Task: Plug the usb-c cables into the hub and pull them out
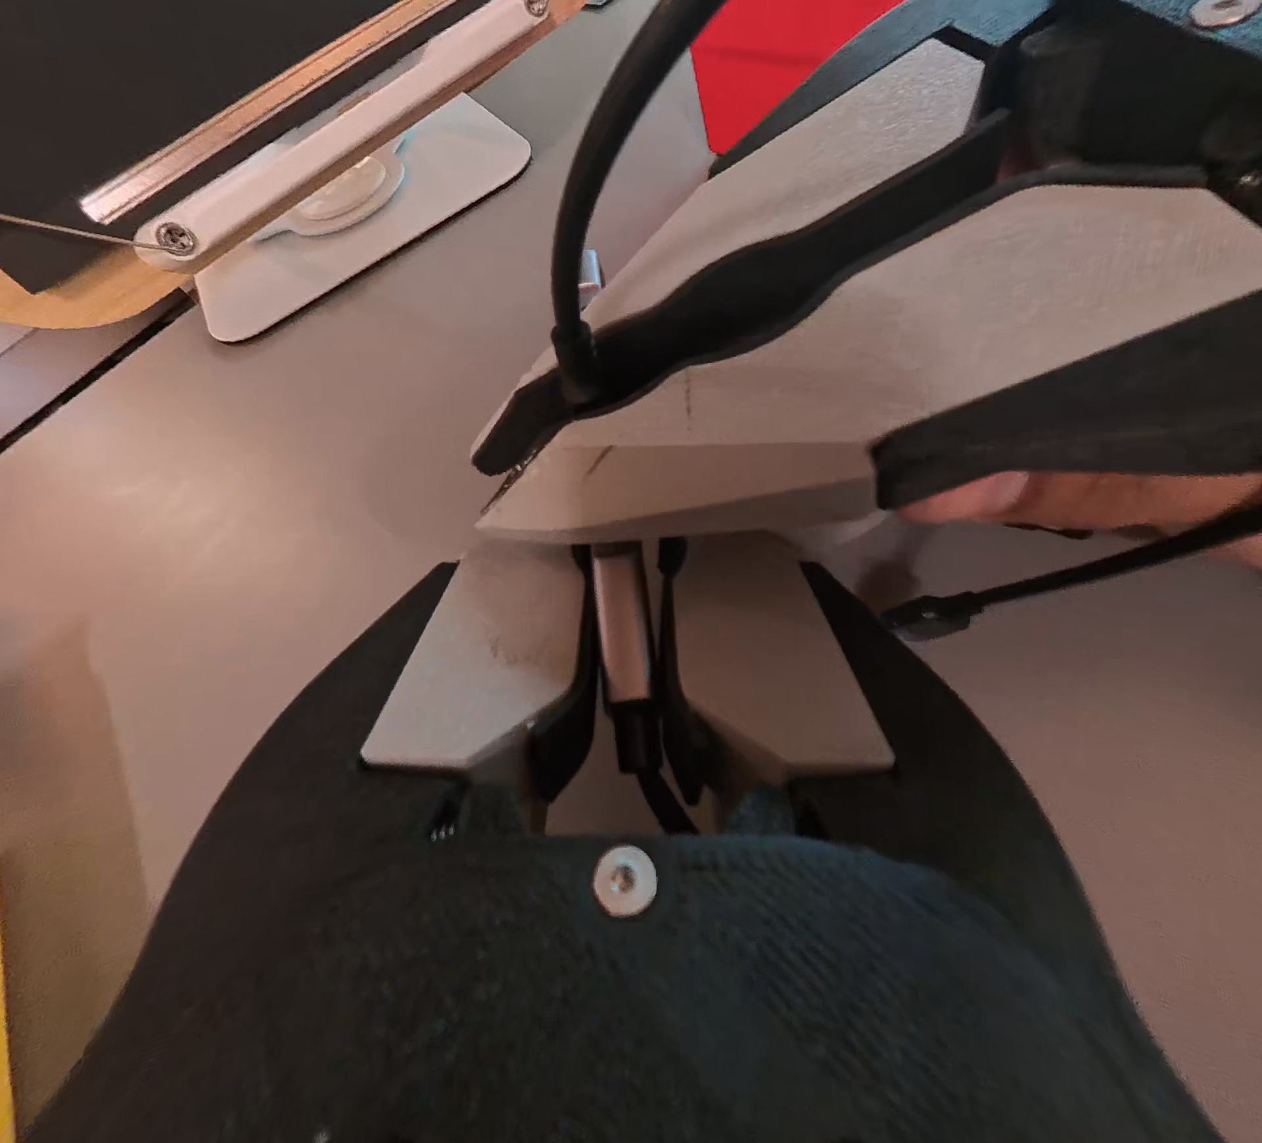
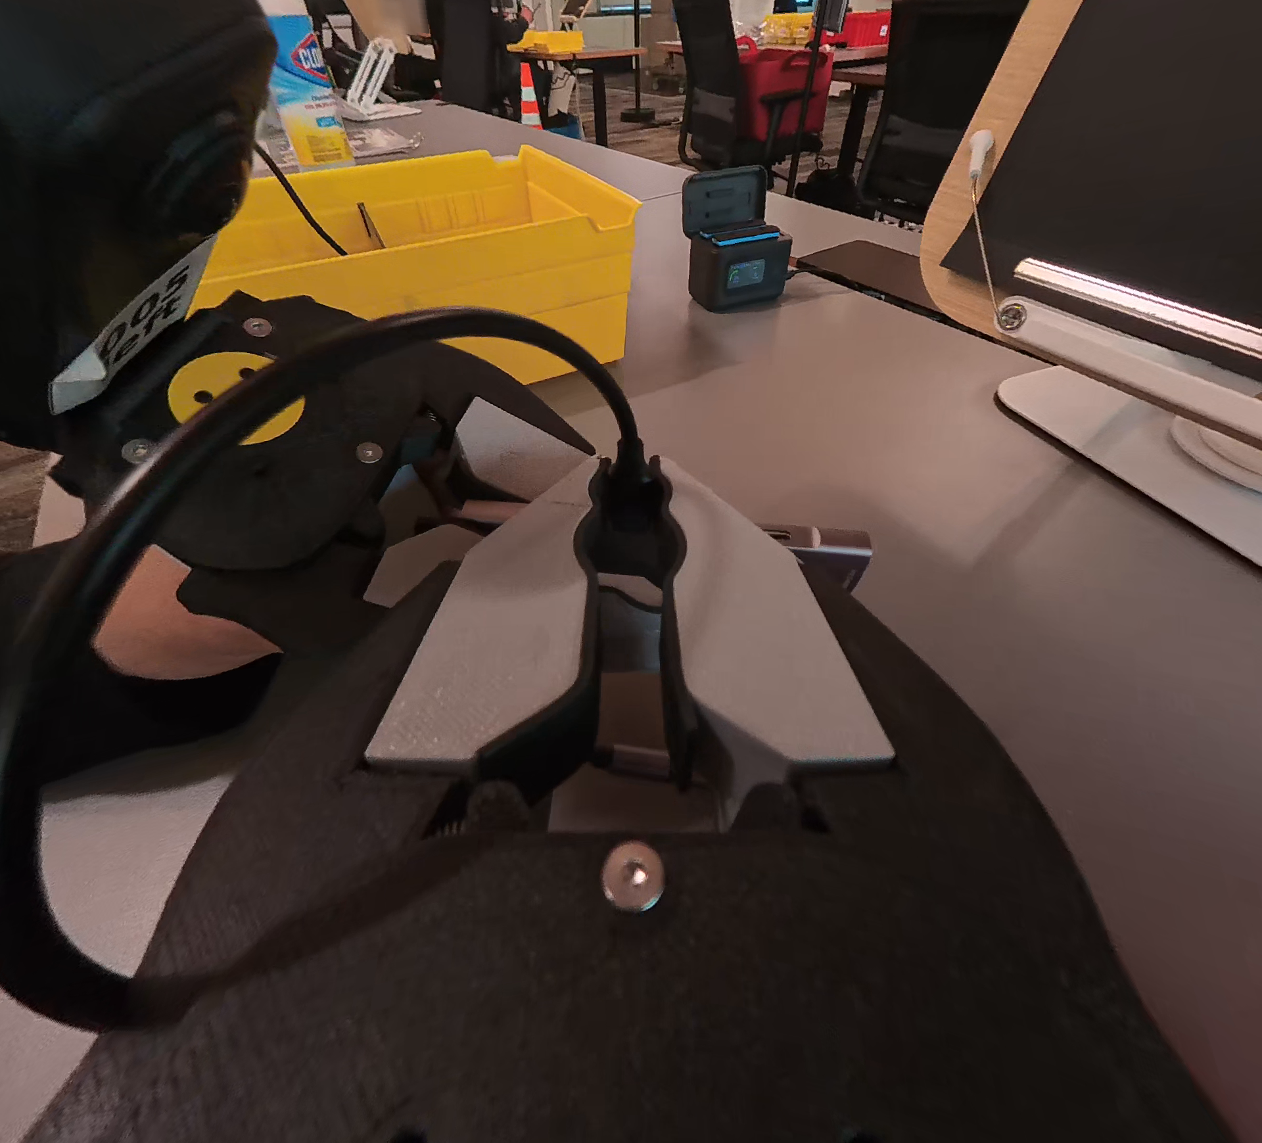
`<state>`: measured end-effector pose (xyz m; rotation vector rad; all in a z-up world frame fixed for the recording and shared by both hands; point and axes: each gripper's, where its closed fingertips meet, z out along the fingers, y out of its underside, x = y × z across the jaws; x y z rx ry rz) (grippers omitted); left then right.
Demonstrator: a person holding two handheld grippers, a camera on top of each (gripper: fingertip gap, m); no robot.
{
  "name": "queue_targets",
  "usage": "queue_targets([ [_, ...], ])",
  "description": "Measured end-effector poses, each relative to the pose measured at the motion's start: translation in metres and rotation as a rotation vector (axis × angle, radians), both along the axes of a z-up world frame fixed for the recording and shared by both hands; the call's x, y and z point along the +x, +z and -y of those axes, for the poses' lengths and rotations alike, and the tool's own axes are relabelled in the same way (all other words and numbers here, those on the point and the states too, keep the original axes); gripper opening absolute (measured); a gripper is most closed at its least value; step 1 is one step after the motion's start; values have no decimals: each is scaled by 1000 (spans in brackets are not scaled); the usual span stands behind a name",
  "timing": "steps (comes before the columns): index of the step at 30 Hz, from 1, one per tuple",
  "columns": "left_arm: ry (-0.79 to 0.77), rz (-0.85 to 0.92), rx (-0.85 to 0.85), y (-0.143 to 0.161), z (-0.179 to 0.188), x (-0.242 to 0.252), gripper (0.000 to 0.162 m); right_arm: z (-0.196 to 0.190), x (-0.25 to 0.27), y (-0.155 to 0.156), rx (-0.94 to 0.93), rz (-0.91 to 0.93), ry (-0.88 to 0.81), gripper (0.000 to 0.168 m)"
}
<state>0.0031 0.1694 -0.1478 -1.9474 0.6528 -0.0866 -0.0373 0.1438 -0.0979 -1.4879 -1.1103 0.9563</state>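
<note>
Clamped between my right gripper's point(image 2: 629, 519) dark pads is the moulded plug of a black usb-c cable point(image 2: 382, 335), pinched right at the strain relief, I think because that is the only stiff part that will take a push or a pull along the port's axis. From that grip the cord arches up and sweeps round to my left in a wide loop, slack enough not to tug the plug sideways. My left gripper point(image 1: 625, 625) sits closed on the hub point(image 1: 620, 632), a slim silver bar held edgewise between the fingers with its own short black lead trailing back toward the palm; I hold it this way to brace it, since a light hub would slide across the grey table point(image 1: 287, 482) when I press a plug in. The right gripper crosses just above the left fingertips, so the plug tip is hidden and I cannot tell whether it is seated or just clear of the port. In the right wrist view the hub's far end point(image 2: 830, 547) pokes out beyond my fingers. Farther off stand a yellow bin point(image 2: 478, 263), a small black charger case point(image 2: 737, 250), and a screen on a white stand point(image 1: 369, 181).
</note>
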Motion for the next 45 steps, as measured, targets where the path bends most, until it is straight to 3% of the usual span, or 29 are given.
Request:
queue_targets([
  [8, 7, -19, -2, -1, 1, 0, 8, 2, 2, -3, -5, 37, -15, 8],
  [12, 40, -129, 29, -4, -2, -7, 7, 1, 2, -6, -33, 53, -3, 8],
  [15, 25, -72, 15, -1, -1, -3, 6, 1, 3, -2, -20, 39, -9, 7],
  [17, -2, -11, -4, 1, 1, 2, 7, 4, 5, 2, -81, -13, 23, 7],
  [30, 14, -43, -10, -1, 2, -1, 7, 9, 3, 6, -400, -161, 174, 7],
  [32, 7, -27, -38, -6, 2, 0, 7, 6, 2, 0, -324, -91, 138, 7],
  [36, 20, -26, -15, -3, 1, -3, 6, 0, 3, 1, 205, 162, -81, 6],
  [37, 12, -13, 0, 0, 1, -2, 6, 1, 3, 4, 255, 174, -102, 5],
  [39, 12, -13, 7, 2, 1, -3, 6, 2, 2, 6, 200, 143, -84, 5],
  [42, 8, -26, 9, 3, 1, 0, 6, 6, 4, 9, -150, -29, 51, 7],
  [45, 6, -45, 15, 3, 0, 3, 7, 6, 7, 10, -238, -86, 94, 6],
])
